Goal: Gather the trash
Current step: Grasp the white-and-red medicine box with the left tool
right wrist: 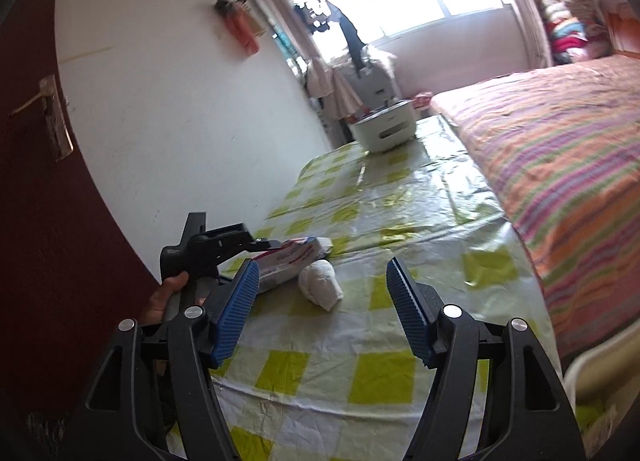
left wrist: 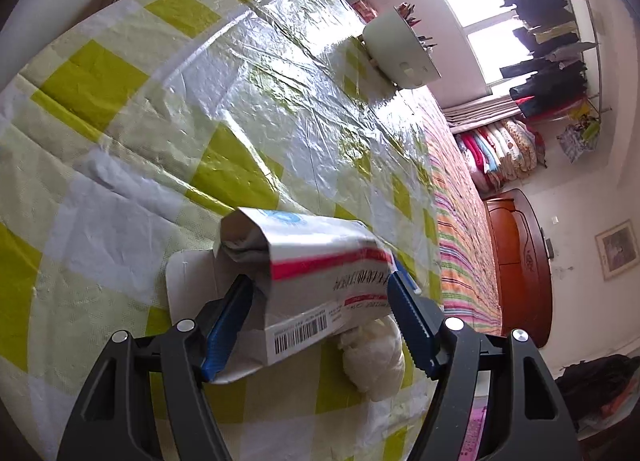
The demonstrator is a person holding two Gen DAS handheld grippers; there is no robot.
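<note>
My left gripper (left wrist: 320, 293) has its blue ribbed fingers (left wrist: 226, 325) pressed on both sides of a crushed white cardboard box with a red stripe and a barcode (left wrist: 312, 277), so it is clamped on this box. The box seems a little lifted, tilted over the yellow-green and white checked plastic tablecloth (left wrist: 160, 121). Just under the box, near the right finger, lies a crumpled white paper ball (left wrist: 374, 357). My right gripper (right wrist: 320, 301) has its fingers wide apart with nothing between them, low over the cloth, and the paper ball (right wrist: 320, 285) lies just ahead of it. Only the right wrist view shows the person's left hand (right wrist: 164, 297) around the black handle of the other gripper. Both views show a white round container (left wrist: 400, 57) at the far end of the table, beside a striped bed cover (right wrist: 560, 165).
</note>
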